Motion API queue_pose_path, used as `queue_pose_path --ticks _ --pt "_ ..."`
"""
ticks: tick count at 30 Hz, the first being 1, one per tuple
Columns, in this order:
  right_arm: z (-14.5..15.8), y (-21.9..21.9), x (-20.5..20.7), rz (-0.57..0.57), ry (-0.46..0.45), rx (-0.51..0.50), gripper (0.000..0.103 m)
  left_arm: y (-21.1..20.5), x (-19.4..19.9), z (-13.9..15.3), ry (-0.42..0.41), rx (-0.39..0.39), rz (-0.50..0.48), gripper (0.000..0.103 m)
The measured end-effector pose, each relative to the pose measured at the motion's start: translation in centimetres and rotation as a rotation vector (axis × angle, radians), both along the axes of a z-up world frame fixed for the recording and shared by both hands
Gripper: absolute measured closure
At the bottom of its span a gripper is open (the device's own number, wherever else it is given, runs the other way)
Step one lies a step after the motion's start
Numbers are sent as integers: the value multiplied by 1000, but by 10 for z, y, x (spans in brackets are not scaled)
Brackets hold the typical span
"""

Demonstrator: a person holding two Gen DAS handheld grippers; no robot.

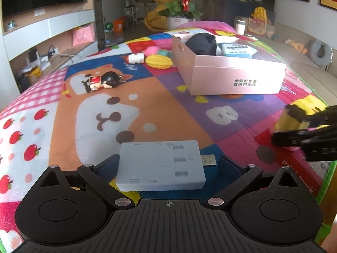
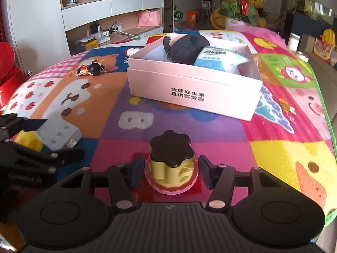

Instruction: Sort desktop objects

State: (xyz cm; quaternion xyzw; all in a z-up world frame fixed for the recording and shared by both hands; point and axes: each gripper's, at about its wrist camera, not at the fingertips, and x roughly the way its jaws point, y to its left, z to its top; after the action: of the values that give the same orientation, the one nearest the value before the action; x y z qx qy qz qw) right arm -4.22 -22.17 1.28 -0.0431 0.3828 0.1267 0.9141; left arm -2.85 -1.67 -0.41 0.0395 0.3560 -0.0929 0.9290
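Between your right gripper (image 2: 171,174) fingers sits the toy pudding (image 2: 171,164), pads just beside it, not yet pinching, while the pink box (image 2: 195,92) waits at twelve o'clock. Your left gripper (image 1: 167,166) is spread wide around the grey adapter (image 1: 161,165), untouched. If one pad lands first, that flared pink base could tip the pudding; the adapter may skid on the mat (image 2: 210,130).

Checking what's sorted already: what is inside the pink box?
The pink box holds a dark cloth bundle and a blue-white packet. Anything beneath them is hidden.
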Motion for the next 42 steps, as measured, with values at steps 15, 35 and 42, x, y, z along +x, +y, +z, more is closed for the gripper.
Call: queue_pose_path --ticks 15,35,42 --pt "112 -62 -19 -47 -279 25 47 -37 37 101 -259 -53 -143 8" --pt "167 -14 133 -14 -229 131 34 29 54 47 -122 -82 90 0" --pt "144 -8 140 -44 -173 77 33 38 53 23 -81 -96 107 0"
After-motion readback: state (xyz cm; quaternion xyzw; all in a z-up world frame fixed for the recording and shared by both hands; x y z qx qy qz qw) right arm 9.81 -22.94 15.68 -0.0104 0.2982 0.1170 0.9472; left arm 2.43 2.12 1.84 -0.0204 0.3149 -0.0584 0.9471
